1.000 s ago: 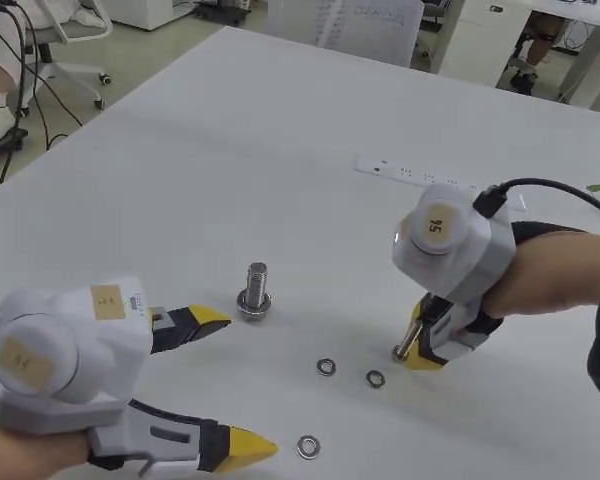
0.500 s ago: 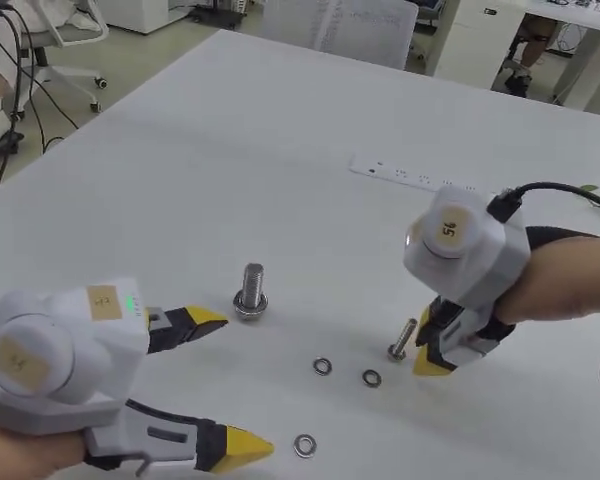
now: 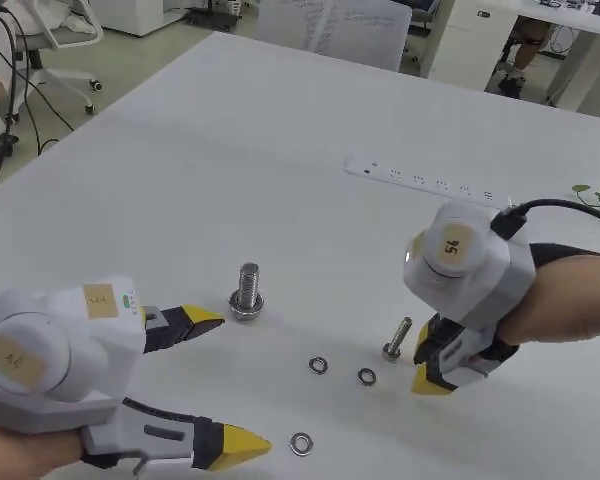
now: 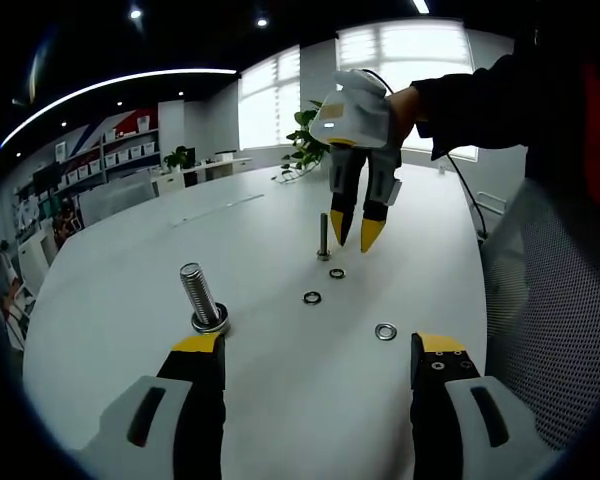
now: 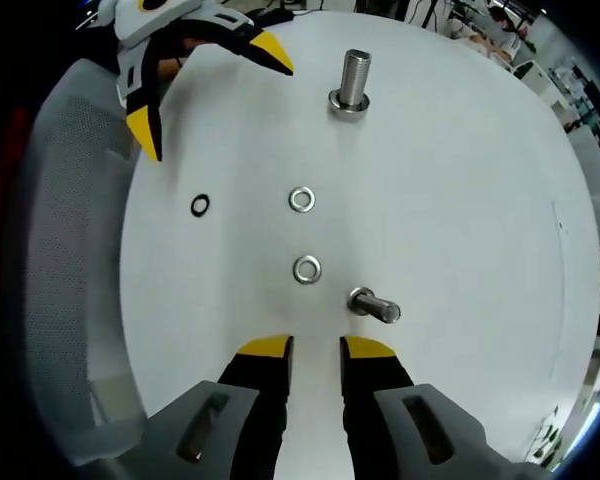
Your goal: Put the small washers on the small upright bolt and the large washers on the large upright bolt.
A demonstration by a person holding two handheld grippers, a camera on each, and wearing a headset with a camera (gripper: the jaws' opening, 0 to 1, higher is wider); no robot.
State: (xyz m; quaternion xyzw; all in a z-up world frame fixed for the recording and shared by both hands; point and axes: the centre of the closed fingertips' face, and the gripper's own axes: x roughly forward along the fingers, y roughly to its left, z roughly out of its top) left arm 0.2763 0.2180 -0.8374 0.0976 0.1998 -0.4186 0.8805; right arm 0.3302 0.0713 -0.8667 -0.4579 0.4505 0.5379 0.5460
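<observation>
**right hand-held gripper** [image 3: 432,378]: jaws narrow, a slim gap between the yellow tips, nothing held. tips point down at the table [image 3: 230,150].

**small bolt** [image 3: 398,338]: stands on its head, long axis upright. just beside the right tips, not touching. in the right gripper view it lies just ahead of the jaws and a little to their right. no washer seen on the shank.

**near washer** [image 3: 367,376]: flat on the table, close to the foot of the small bolt. straight ahead of the right jaws in the right gripper view.

**middle washer** [image 3: 318,365]: flat, next along the same line, toward the large bolt.

**third washer** [image 3: 301,443]: flat, well apart from the right tips, near the lower tip of the left hand-held gripper [image 3: 225,382]. possibly a little larger than the other two, but i cannot tell for sure.

**large bolt** [image 3: 247,290]: upright, near the upper left tip. there is a wider ring at its foot, washer or bolt head, cannot tell which.

**left hand-held gripper**: jaws spread wide, empty, low over the table.

**assessment**: the right side is much the nearer to the near washer and the small bolt. a pick there likely needs only a short shift toward the person's left, with the jaws closing across the flat rim.
</observation>
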